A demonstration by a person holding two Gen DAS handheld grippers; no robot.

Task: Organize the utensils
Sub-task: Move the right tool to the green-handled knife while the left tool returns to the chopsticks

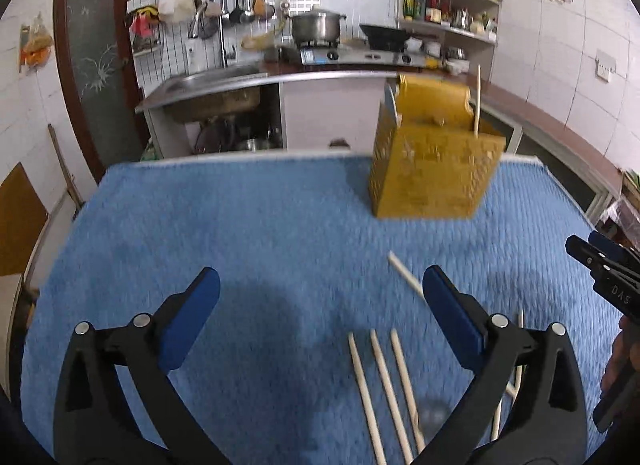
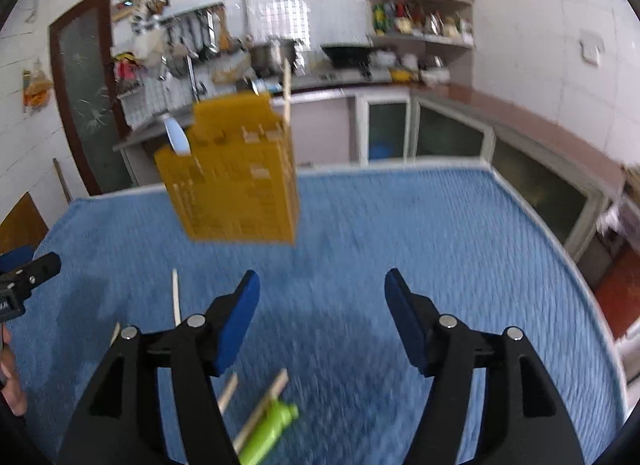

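In the left wrist view the left hand-held gripper [image 1: 320, 305] stands wide and empty, loose chopsticks [image 1: 380, 385] lying at 5 o'clock on the blue-covered tabletop [image 1: 240, 225], the yellow holder [image 1: 432, 173] at 1 o'clock. In the right wrist view the right hand-held gripper [image 2: 322, 313] gapes empty, chopsticks and a green handle [image 2: 268, 433] at 7 o'clock. The sticks look light, stiff and slippery (best pinched mid-shaft); open room ahead, far tabletop edge beyond the holder.

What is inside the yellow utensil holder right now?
The yellow utensil holder holds one upright chopstick at one side and a pale spoon at the other. Its perforated walls hide anything lower down.
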